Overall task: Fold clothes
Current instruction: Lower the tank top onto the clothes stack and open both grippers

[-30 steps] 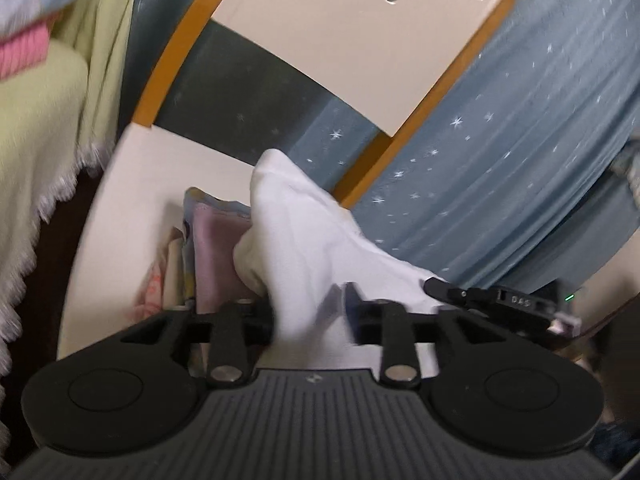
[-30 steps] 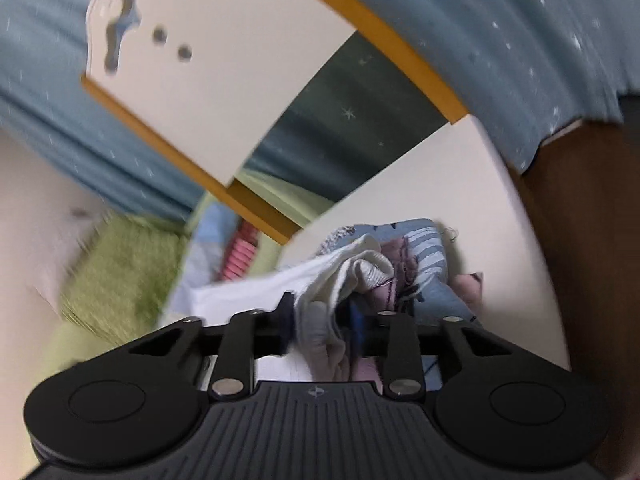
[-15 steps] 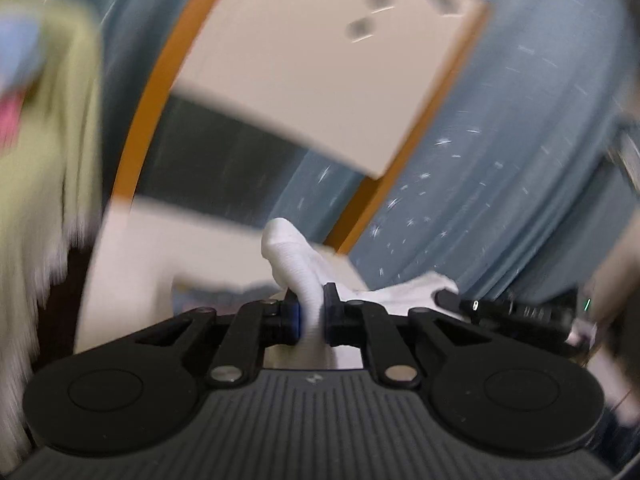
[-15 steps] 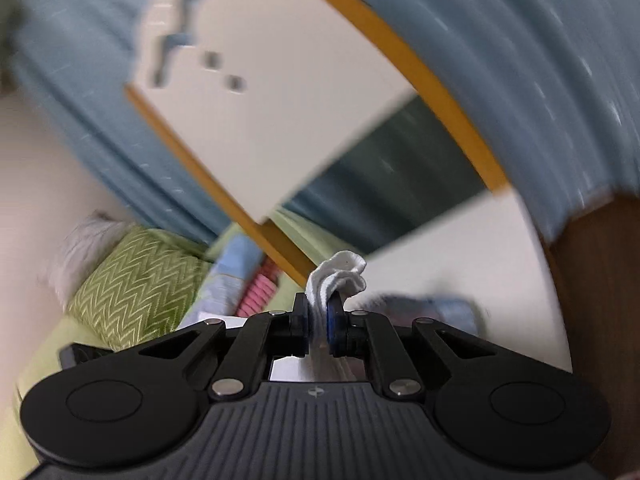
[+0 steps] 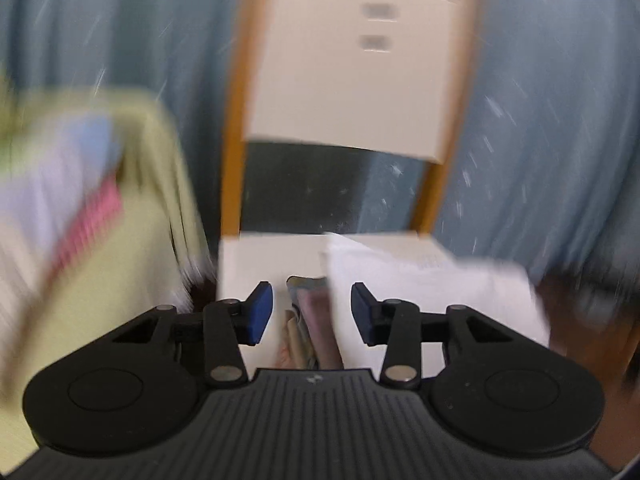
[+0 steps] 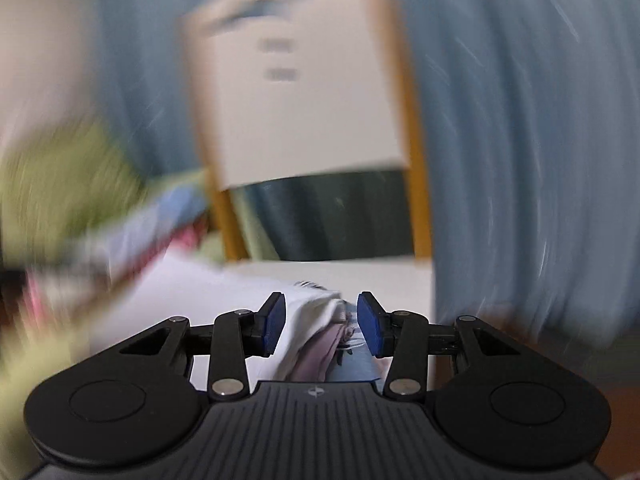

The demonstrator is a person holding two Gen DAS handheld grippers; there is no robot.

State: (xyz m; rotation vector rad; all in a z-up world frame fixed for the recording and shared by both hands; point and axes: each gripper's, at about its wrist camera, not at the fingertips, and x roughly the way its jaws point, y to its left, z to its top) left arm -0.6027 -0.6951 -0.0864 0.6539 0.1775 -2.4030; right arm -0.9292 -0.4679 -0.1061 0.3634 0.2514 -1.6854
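White cloth lies draped over a pile of folded clothes on the chair seat, blurred by motion, so its edges are hard to make out. Left gripper and right gripper both have their blue-padded fingers spread apart, holding nothing.

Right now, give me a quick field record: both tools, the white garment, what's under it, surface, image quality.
left tool: open, holding nothing
right tool: open, holding nothing
white garment: lying on the chair seat, over the clothes pile
clothes pile: pink and blue pieces showing under the white garment
chair seat: cream, wooden frame, backrest upright behind
image quality: heavy motion blur in both views
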